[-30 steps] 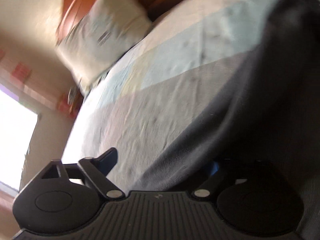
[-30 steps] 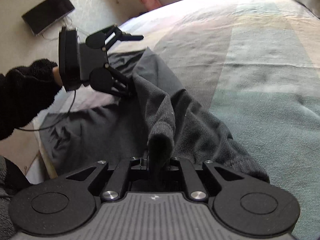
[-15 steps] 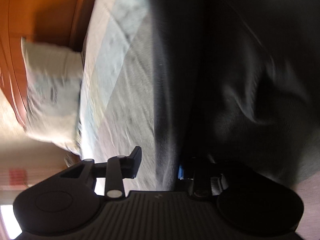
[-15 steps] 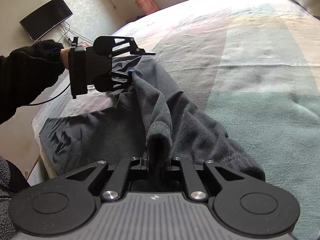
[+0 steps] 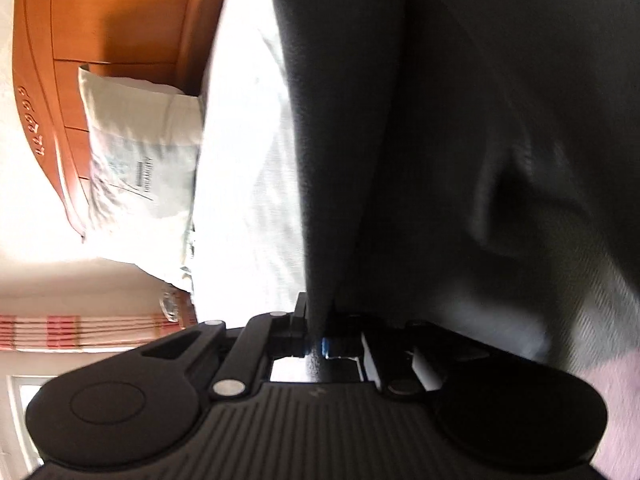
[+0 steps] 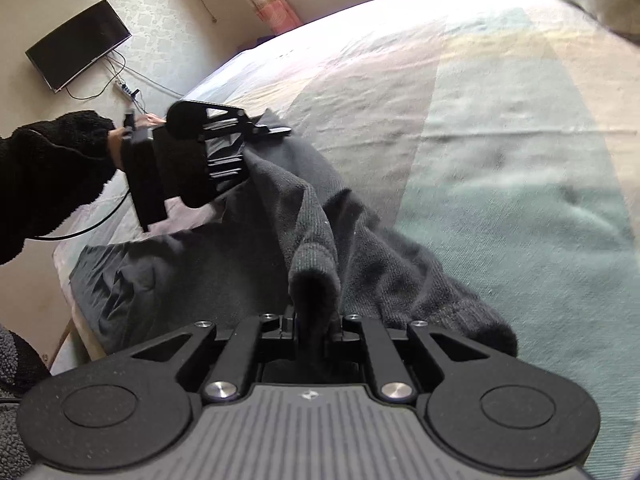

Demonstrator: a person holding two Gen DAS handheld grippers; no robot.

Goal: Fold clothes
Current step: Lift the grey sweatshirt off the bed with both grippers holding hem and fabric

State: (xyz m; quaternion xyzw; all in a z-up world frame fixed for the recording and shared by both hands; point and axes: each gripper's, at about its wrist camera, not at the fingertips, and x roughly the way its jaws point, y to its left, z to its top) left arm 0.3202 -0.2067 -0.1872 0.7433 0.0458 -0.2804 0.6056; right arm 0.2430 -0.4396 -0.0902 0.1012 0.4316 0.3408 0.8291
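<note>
Left claw (image 6: 256, 130) rotated, now clamped on dark garment (image 6: 320, 216); right claw (image 6: 316, 328) clamped too, lifting one edge, likely for folding.

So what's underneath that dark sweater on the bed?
The sweater lies on a striped bedspread, which shows all around it. Both tools, left and right, pinch its cloth. Whatever lies directly beneath the sweater is covered.
</note>
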